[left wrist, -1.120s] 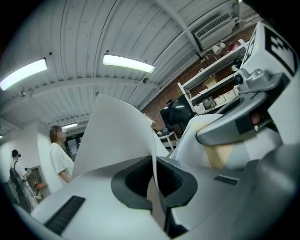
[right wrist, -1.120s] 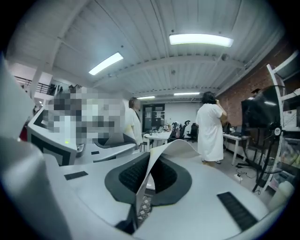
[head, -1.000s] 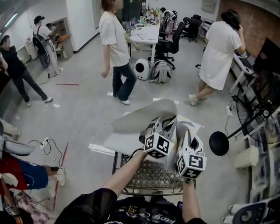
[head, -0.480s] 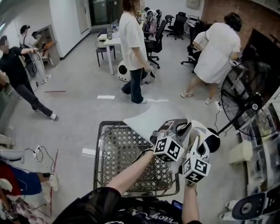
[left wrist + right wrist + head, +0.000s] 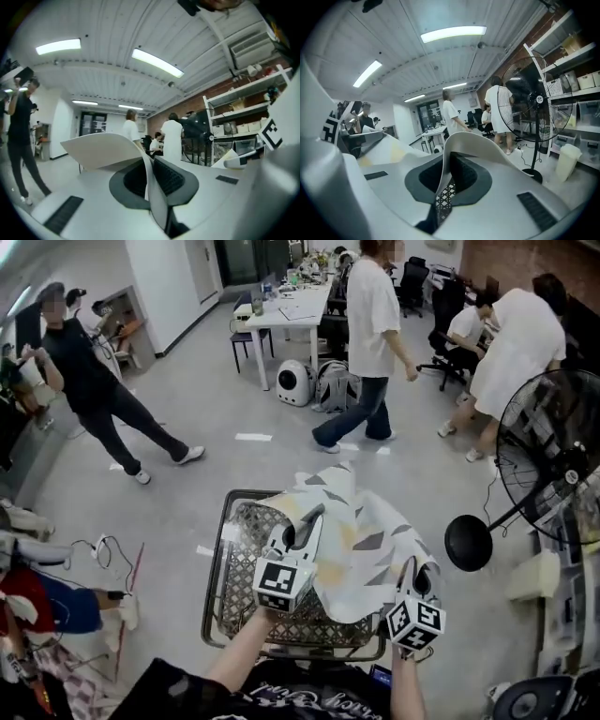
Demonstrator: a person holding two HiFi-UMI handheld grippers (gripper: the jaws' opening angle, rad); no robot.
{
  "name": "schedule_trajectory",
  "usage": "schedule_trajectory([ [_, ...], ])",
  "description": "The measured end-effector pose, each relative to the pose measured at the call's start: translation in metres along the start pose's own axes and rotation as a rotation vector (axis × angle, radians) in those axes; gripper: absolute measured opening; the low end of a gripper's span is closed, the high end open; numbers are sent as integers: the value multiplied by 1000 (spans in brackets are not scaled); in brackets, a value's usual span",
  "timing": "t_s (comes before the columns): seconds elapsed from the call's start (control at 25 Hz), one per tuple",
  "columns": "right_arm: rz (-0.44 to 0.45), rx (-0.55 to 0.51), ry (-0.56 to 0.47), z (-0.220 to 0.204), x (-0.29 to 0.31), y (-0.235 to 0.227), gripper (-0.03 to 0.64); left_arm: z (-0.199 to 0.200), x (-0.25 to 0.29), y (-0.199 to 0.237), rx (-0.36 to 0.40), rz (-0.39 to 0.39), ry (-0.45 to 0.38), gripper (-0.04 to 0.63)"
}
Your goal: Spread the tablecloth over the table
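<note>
Tablecloth [image 5: 366, 549]: now dropped onto table [image 5: 218, 570], centre frame, left side uncovered. Left gripper [image 5: 310, 517] jaws opening around hem; right gripper [image 5: 413, 568] pinching corner.

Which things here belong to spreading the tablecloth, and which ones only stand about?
For the job:
- cloth
- table, partly under it
- left hand-held gripper, jaws opening, cloth between them
- right hand-held gripper, shut on the cloth

Only standing about:
- fan
- backpack
- desk

Black shirt [image 5: 281, 697], white right hand-held gripper [image 5: 414, 574]
</note>
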State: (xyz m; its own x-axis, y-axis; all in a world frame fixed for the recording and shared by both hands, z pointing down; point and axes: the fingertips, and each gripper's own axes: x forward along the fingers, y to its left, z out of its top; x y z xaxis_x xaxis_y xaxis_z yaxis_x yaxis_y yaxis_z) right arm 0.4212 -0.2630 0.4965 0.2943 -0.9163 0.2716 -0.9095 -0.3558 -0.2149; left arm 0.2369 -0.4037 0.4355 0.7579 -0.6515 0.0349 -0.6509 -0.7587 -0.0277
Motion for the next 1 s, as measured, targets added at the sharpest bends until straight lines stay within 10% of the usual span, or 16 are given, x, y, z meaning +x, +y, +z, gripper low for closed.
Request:
schedule_trajectory([
  [0.32, 47, -32, 71, -30, -17, 47, 17, -17, -75, 30, 69, 99, 66, 40],
  [1.0, -215, -60, 162, -144, -156, 105, 18, -114, -309, 134, 25, 185, 190, 57],
])
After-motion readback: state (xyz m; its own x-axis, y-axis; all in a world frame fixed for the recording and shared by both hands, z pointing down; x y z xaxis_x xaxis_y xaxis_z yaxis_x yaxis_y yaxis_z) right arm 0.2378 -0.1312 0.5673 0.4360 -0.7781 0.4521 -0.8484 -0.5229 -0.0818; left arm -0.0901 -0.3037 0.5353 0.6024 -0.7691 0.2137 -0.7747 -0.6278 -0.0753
